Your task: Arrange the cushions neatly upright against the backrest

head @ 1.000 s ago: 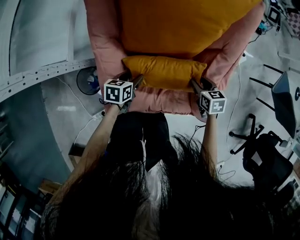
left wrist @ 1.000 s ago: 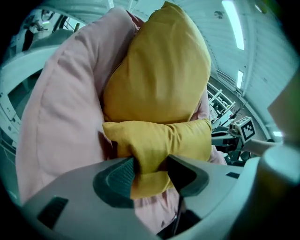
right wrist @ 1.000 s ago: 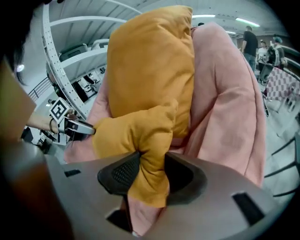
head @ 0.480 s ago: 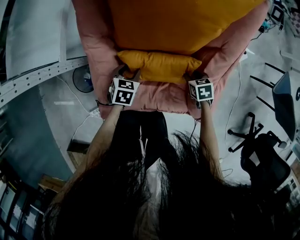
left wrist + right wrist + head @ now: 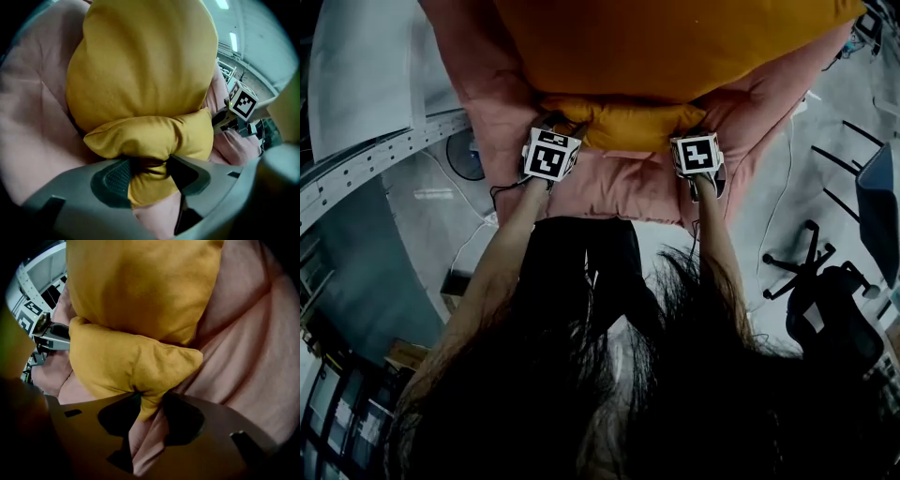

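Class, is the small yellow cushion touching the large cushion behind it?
Touching. The left gripper view shows the small cushion pressed against the large cushion, no gap.

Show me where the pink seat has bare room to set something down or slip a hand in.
Bare: the front strip of the pink padded seat, between the small yellow cushion and the front edge; also the pink side padding flanking both cushions. Crowded: the back, which the large orange cushion fills, with the small one against its base.
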